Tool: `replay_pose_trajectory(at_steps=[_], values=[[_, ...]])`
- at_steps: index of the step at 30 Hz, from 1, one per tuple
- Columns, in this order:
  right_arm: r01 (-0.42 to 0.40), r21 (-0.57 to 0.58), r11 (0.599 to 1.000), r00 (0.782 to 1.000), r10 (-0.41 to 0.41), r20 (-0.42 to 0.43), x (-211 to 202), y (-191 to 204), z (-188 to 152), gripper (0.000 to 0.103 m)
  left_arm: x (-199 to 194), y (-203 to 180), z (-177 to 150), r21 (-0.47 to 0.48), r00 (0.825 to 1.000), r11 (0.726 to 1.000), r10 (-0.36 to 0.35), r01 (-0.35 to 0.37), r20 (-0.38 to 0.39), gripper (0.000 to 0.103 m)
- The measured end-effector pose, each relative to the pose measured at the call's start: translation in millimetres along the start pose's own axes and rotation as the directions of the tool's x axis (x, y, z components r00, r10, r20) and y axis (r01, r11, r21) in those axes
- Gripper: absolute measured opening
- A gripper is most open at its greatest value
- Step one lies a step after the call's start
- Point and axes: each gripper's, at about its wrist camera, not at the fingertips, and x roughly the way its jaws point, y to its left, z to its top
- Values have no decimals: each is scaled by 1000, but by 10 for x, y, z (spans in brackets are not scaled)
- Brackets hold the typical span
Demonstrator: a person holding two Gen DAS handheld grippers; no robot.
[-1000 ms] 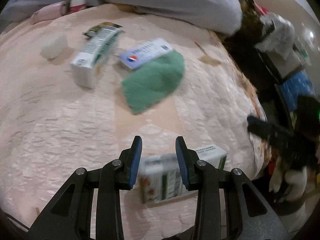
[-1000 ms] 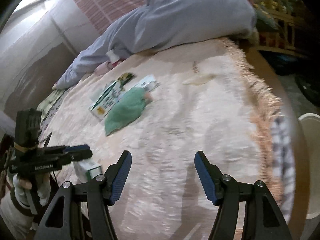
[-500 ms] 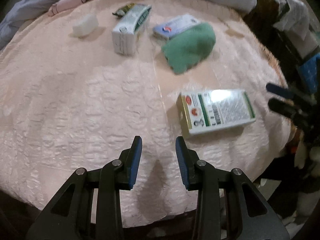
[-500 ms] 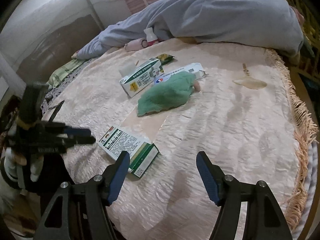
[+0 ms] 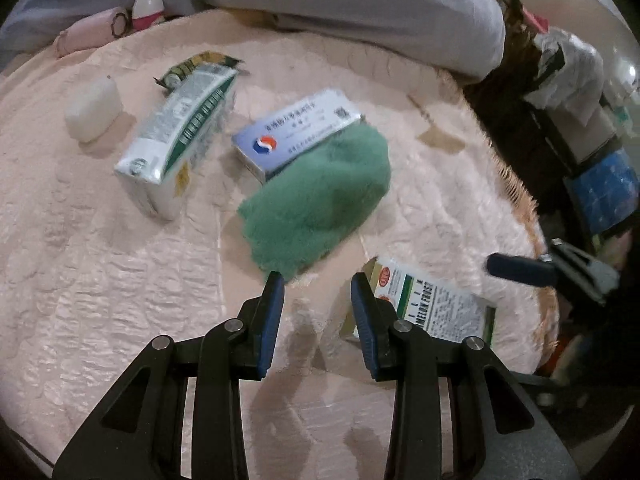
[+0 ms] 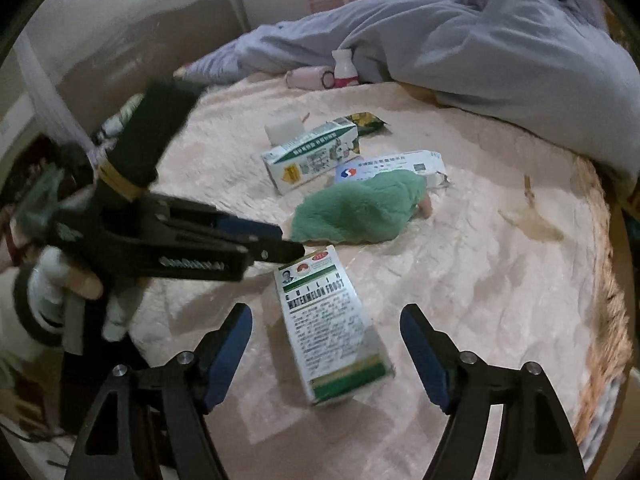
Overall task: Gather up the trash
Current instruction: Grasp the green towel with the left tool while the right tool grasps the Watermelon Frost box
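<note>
Green-striped carton [image 6: 330, 326] lies between right claw's [image 6: 326, 354] fingers.

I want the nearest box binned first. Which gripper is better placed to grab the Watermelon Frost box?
Probably the right gripper: it is open wide with the Watermelon Frost box lying between its fingers. The left gripper is open more narrowly and sits beside the box's end, pointing toward the green cloth.

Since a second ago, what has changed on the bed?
The watermelon frost box left the left tongs and now lies flat on the bedspread, between the open right tongs, which have closed in on it. The green cloth and the other boxes stayed put.
</note>
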Motion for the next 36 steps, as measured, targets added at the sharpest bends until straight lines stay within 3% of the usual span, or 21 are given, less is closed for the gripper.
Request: replay_pose_trajectory(at_steps=[4, 5, 6, 7, 9, 12, 17, 20, 24, 26, 27, 28, 30, 31, 36], values=[[-3, -55, 999, 998, 0, -62, 212, 25, 52, 75, -161, 104, 31, -9, 999, 1000, 9, -9, 41, 33], [-4, -70, 998, 996, -2, -89, 318, 50, 56, 75, -176, 114, 44, -8, 999, 1000, 8, -7, 48, 35], [-1, -81, 997, 994, -8, -110, 398, 73, 49, 75, -180, 117, 80, -7, 998, 1000, 7, -6, 55, 45], [14, -87, 996, 992, -24, -123, 464, 89, 36, 72, -171, 112, 118, -9, 998, 1000, 3, -2, 63, 51], [83, -79, 993, 987, -93, -133, 563, 90, -16, 56, -147, 79, 166, -4, 996, 1000, -5, 5, 87, 51], [82, 12, 997, 993, -81, -82, 398, -45, -121, 53, -49, -50, 271, 41, 992, 999, 18, -23, 127, 52], [188, 156, 970, 982, -184, -44, -36, -451, -373, 53, 156, -241, 392, 102, 986, 993, 47, -65, 163, 53], [239, 212, 948, 971, -235, -45, -165, -619, -474, 53, 413, -318, 446, 135, 990, 986, 88, -102, 106, 53], [261, 254, 931, 965, -255, -54, -134, -719, -497, 54, 561, -391, 446, 169, 986, 974, 136, -151, 96, 57], [265, 247, 932, 964, -257, -63, -71, -712, -484, 60, 553, -411, 448, 170, 987, 974, 135, -149, 91, 57], [265, 239, 934, 964, -259, -59, -34, -698, -456, 62, 526, -404, 446, 160, 989, 978, 120, -133, 91, 53], [265, 235, 935, 964, -260, -51, -24, -690, -442, 62, 508, -400, 430, 153, 989, 980, 116, -129, 90, 41], [245, 245, 938, 969, -245, -31, -17, -691, -403, 62, 459, -380, 406, 136, 991, 984, 108, -119, 83, 27], [235, 251, 939, 971, -237, -22, -16, -698, -401, 55, 418, -367, 390, 123, 992, 987, 98, -107, 81, 24], [277, 228, 934, 959, -283, -6, -102, -622, -445, 54, 190, -400, 285, 85, 994, 994, 57, -65, 96, 19]])
